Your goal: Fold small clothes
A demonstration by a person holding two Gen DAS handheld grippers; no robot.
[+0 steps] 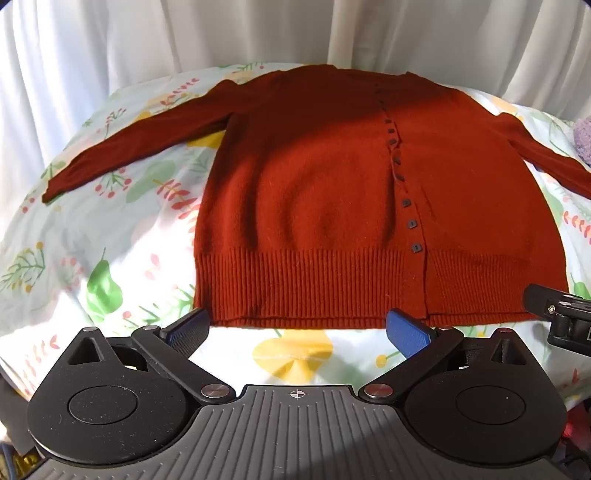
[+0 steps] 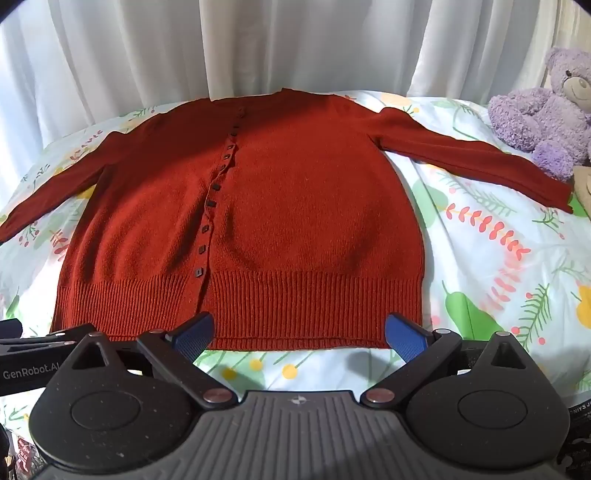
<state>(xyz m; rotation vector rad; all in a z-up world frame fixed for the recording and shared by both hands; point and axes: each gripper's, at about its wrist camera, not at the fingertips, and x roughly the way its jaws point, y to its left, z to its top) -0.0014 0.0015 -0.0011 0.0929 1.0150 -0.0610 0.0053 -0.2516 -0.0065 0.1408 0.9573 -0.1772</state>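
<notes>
Both of my grippers hover just short of the cardigan's ribbed hem, holding nothing; my left gripper (image 1: pixel 297 328) has its blue pads (image 1: pixel 406 332) spread wide apart, and my right gripper (image 2: pixel 300 332) is spread just as wide, its blue pads (image 2: pixel 404 338) framing the hem's right half. Spread flat on the floral bedsheet (image 1: pixel 110 236) lies the rust-red cardigan (image 1: pixel 314 192), front up and buttoned, collar at the far end near the white curtain (image 1: pixel 184 33); a line of small dark buttons (image 2: pixel 212 201) runs down its placket; both sleeves stretch outward and slant toward me, the left one (image 1: pixel 122 151) over the sheet's leaf print, the right one (image 2: pixel 476 162) ending close beside a purple teddy bear (image 2: pixel 546 107) at the bed's far right corner; my right gripper's black body shows at the edge of the left view, just beside the hem's right corner.
</notes>
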